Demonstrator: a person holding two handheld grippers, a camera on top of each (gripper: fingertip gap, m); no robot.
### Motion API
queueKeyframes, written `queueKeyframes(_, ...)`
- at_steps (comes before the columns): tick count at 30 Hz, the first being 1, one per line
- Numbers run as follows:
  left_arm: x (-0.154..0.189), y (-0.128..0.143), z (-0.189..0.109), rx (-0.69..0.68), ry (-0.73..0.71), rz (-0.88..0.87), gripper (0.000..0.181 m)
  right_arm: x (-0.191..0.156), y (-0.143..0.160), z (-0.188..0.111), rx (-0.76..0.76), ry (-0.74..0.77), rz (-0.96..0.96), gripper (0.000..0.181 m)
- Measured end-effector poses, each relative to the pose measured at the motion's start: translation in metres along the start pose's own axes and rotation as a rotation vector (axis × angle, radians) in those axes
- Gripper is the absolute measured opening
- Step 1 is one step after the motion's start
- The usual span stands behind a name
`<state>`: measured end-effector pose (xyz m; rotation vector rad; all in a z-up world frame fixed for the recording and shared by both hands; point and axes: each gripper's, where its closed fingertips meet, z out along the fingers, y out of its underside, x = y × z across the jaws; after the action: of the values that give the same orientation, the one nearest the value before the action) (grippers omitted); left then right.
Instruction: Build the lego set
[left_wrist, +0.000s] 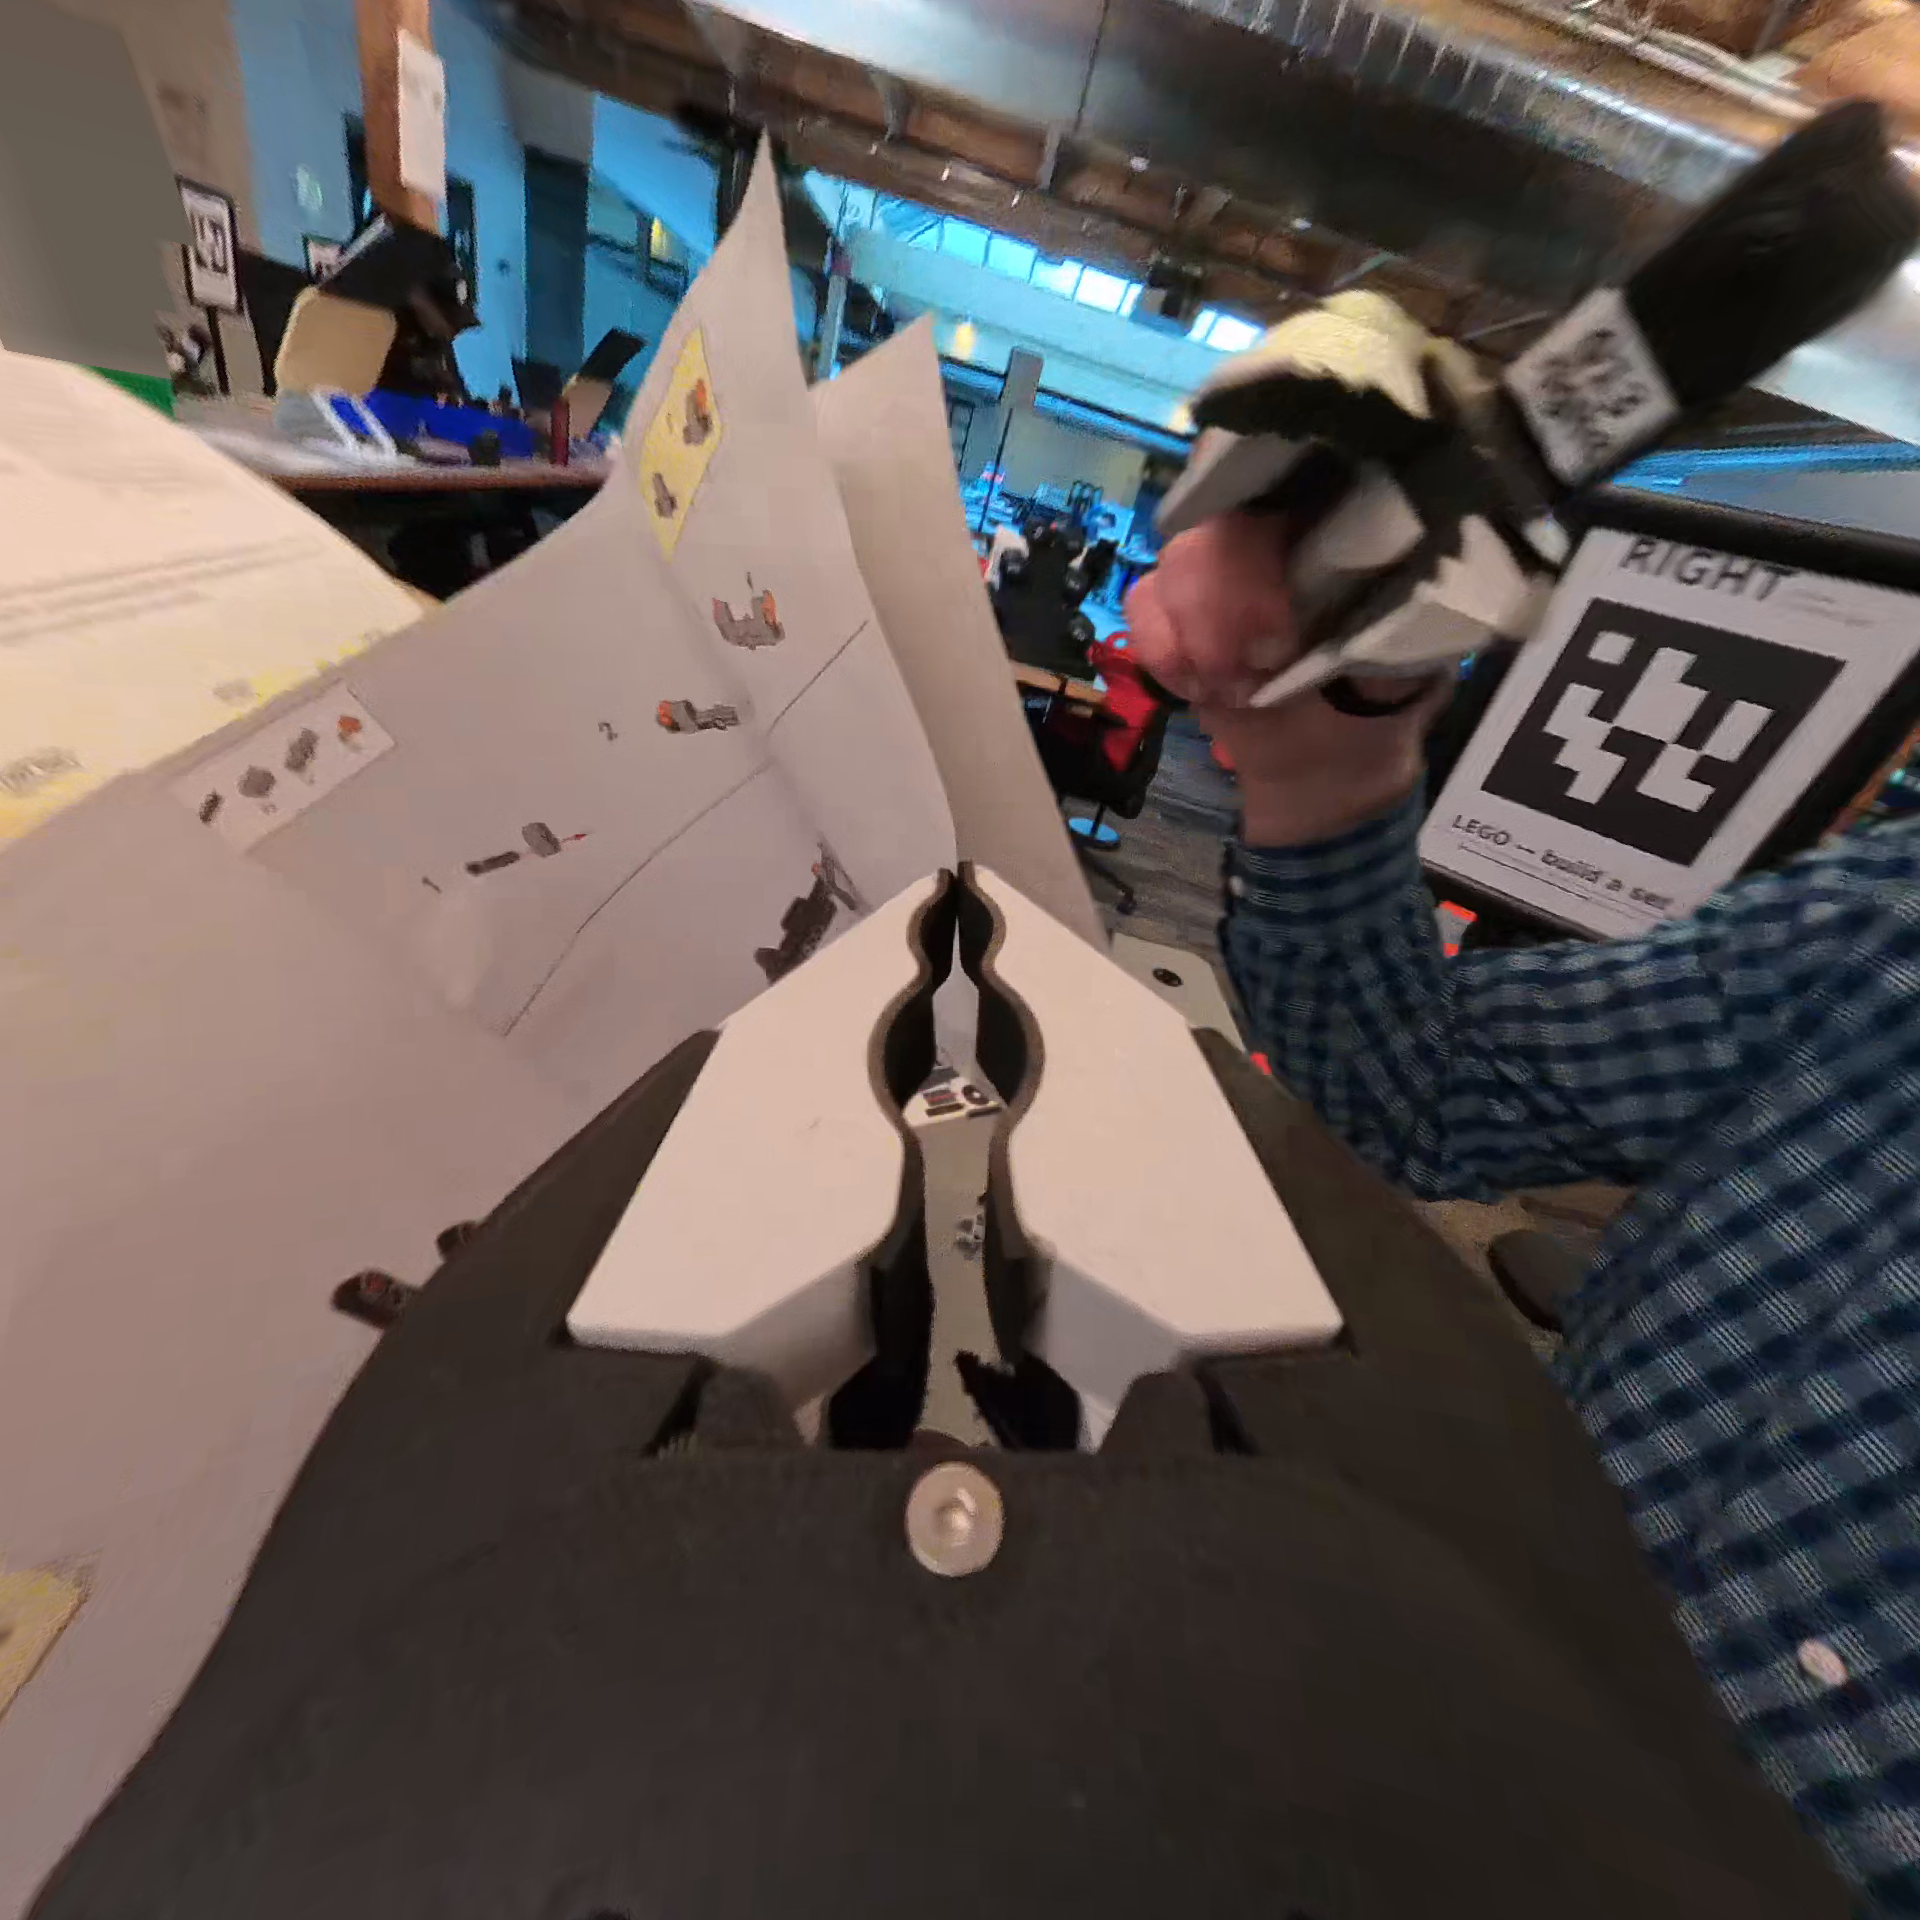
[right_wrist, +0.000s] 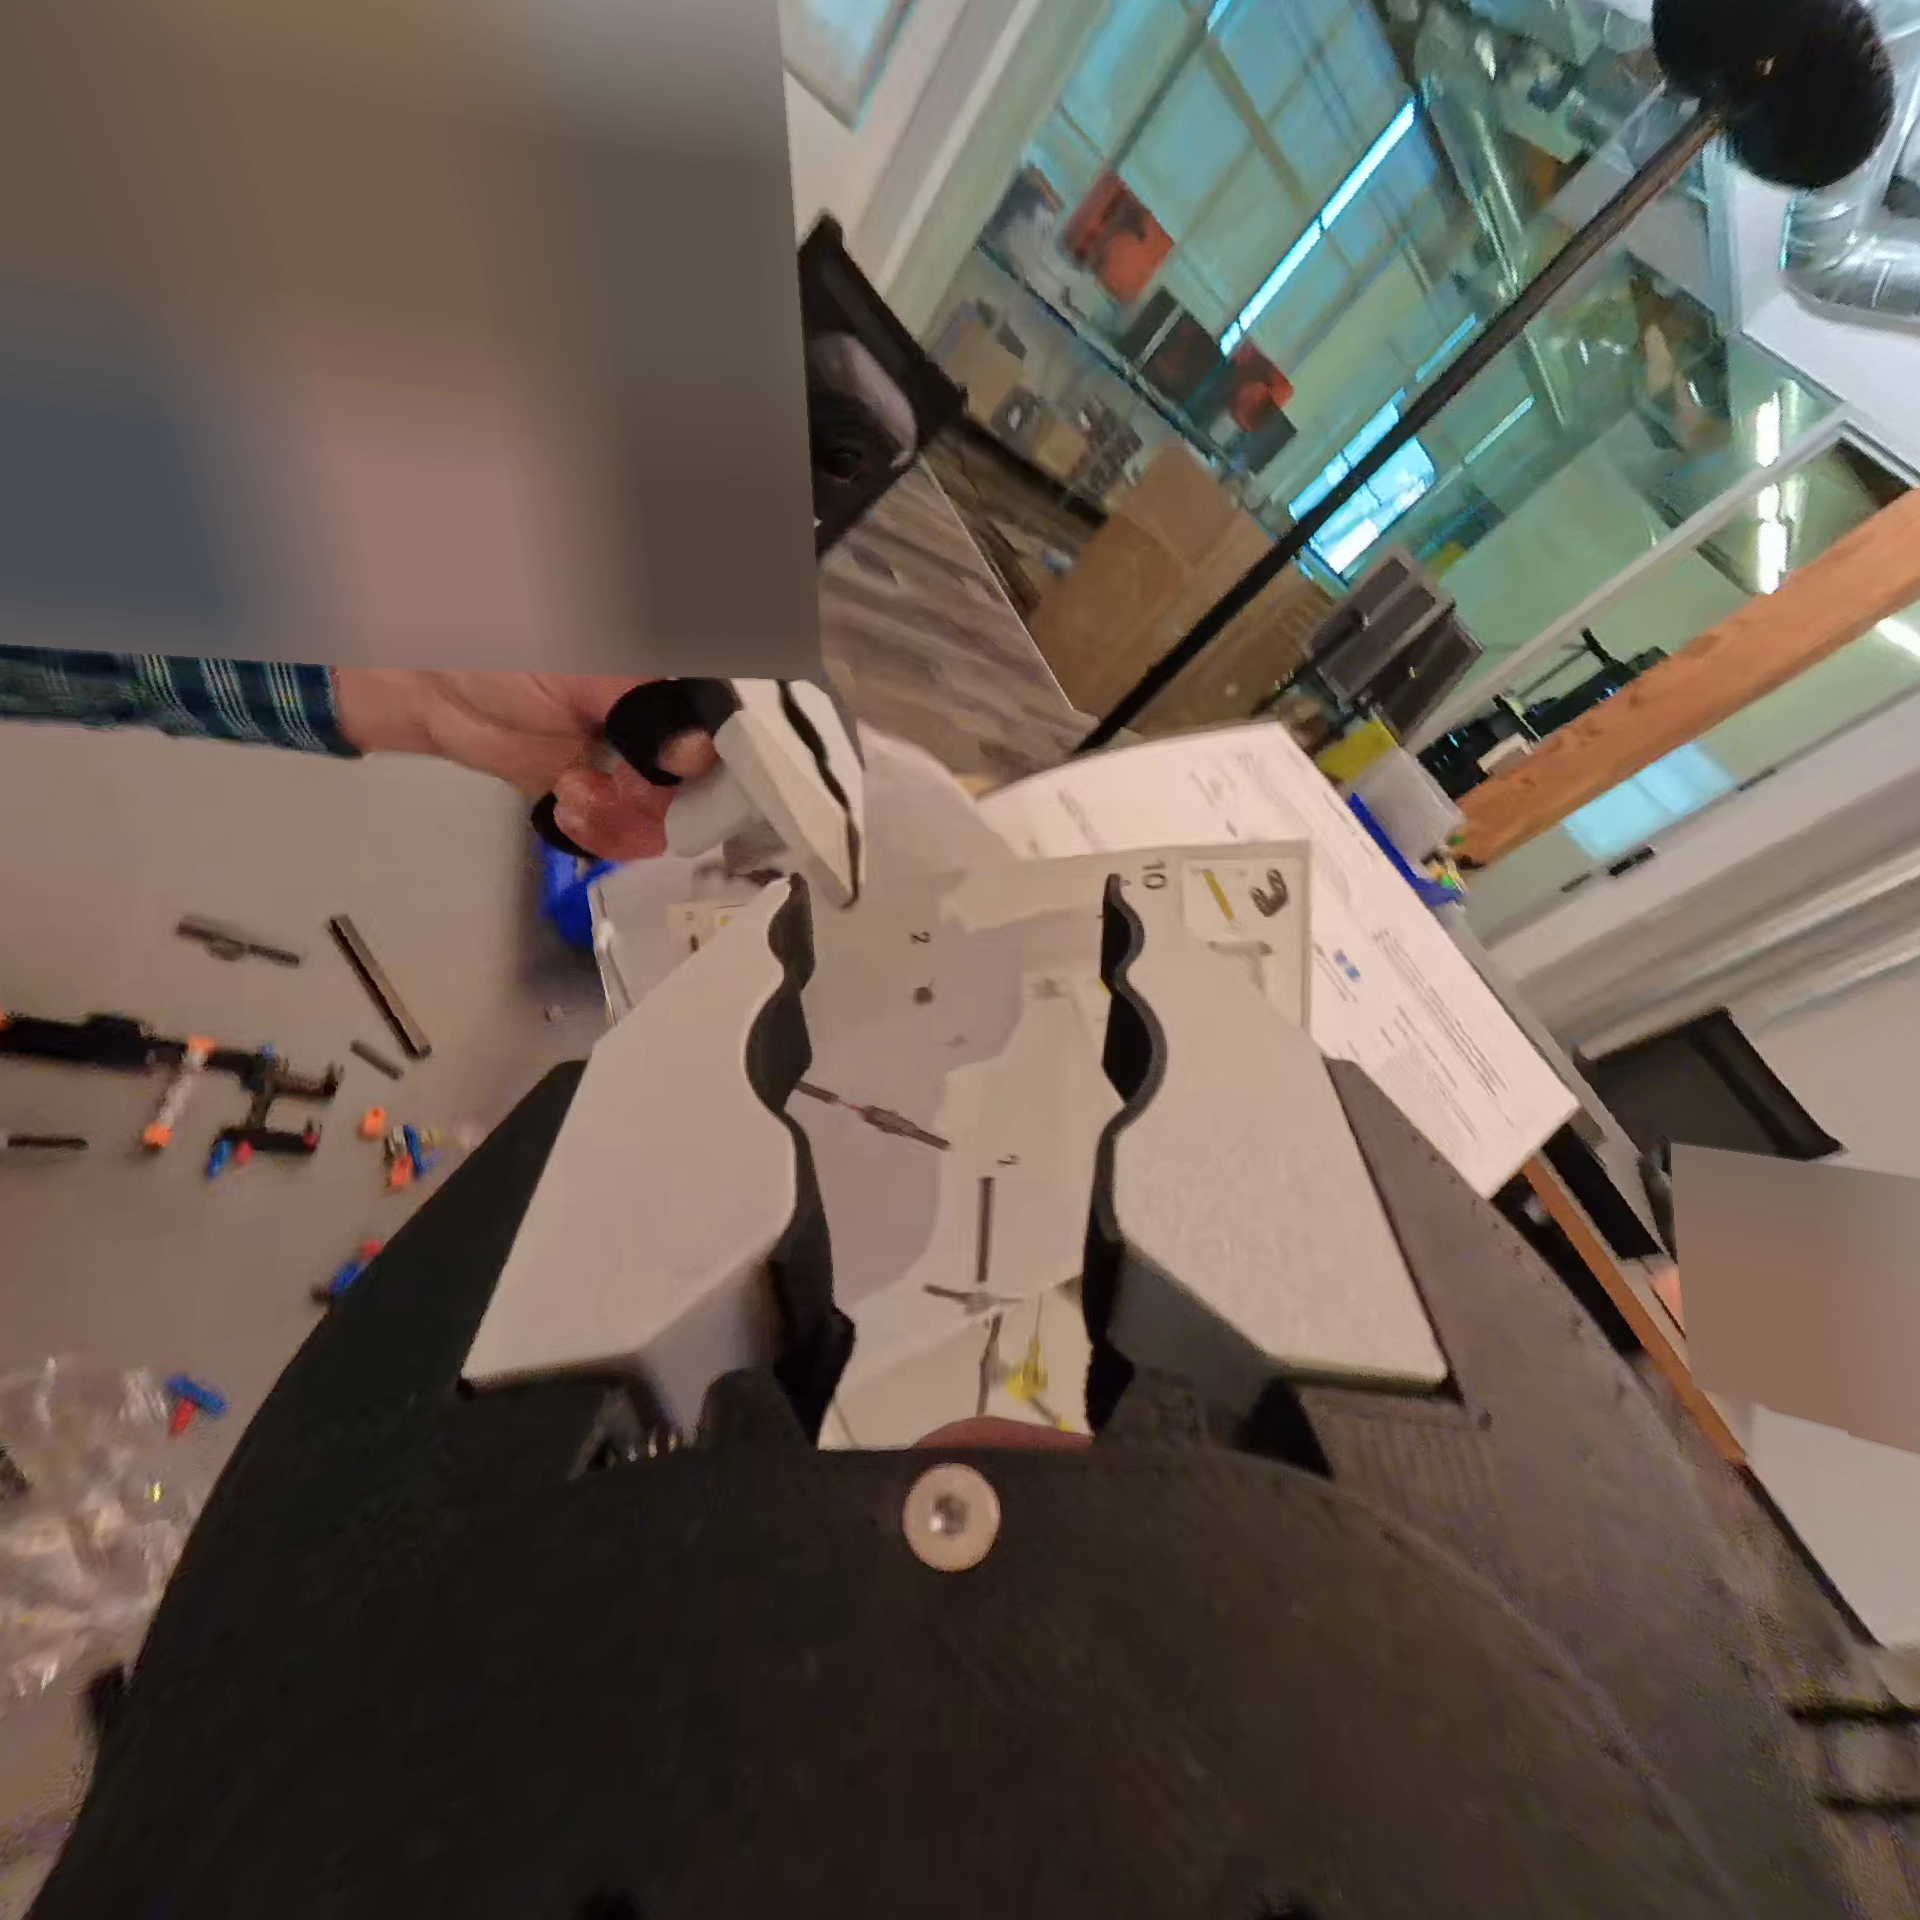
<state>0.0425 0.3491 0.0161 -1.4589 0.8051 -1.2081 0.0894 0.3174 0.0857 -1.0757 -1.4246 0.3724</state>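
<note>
The step in hand looks like page-turning, not brick-fitting. The left tongs (left_wrist: 956, 883) are pinched together at the tips on a page of the instruction booklet (left_wrist: 582, 790), lifting it so that several leaves stand fanned up and curl over to the left. The right tongs (right_wrist: 951, 935) gape wide with nothing between them, hovering above the open booklet (right_wrist: 1236, 894), which lies on the grey surface (right_wrist: 260, 831).

The part-built model (right_wrist: 197, 1081), a thin black frame with orange and blue pins, lies well apart at the left of the right wrist view, flat, its long axis running roughly left to right there. Loose pieces (right_wrist: 400, 1138) lie just beside it.

Next, the lifted page probably needs laying flat and releasing, so the right tongs can fetch a piece.
</note>
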Motion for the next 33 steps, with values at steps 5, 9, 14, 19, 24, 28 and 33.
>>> queueKeyframes(5, -0.017, 0.012, 0.015, -0.017, -0.084, -0.020, 0.000, -0.022, 0.063, 0.008, -0.251, -0.016, -0.067, 0.047)
queueKeyframes(9, -0.016, 0.008, -0.030, 0.039, -0.178, 0.004, 0.000, -0.004, 0.124, 0.003, -0.422, 0.054, -0.041, 0.046)
queueKeyframes(14, -0.026, 0.018, -0.105, 0.085, -0.357, -0.014, 0.000, 0.006, 0.161, 0.000, -0.417, 0.059, 0.073, 0.045)
queueKeyframes(19, -0.045, 0.051, -0.159, 0.084, -0.533, -0.055, 0.000, 0.019, 0.204, 0.001, -0.426, 0.100, 0.165, 0.045)
queueKeyframes(24, -0.060, 0.074, -0.185, 0.094, -0.622, -0.101, 0.000, 0.026, 0.240, 0.003, -0.464, 0.121, 0.204, 0.047)
queueKeyframes(28, -0.069, 0.091, -0.201, 0.091, -0.690, -0.122, 0.000, 0.027, 0.253, 0.004, -0.458, 0.128, 0.207, 0.046)
queueKeyframes(33, -0.076, 0.114, -0.210, 0.085, -0.743, -0.152, 0.000, 0.023, 0.257, 0.011, -0.457, 0.124, 0.196, 0.046)
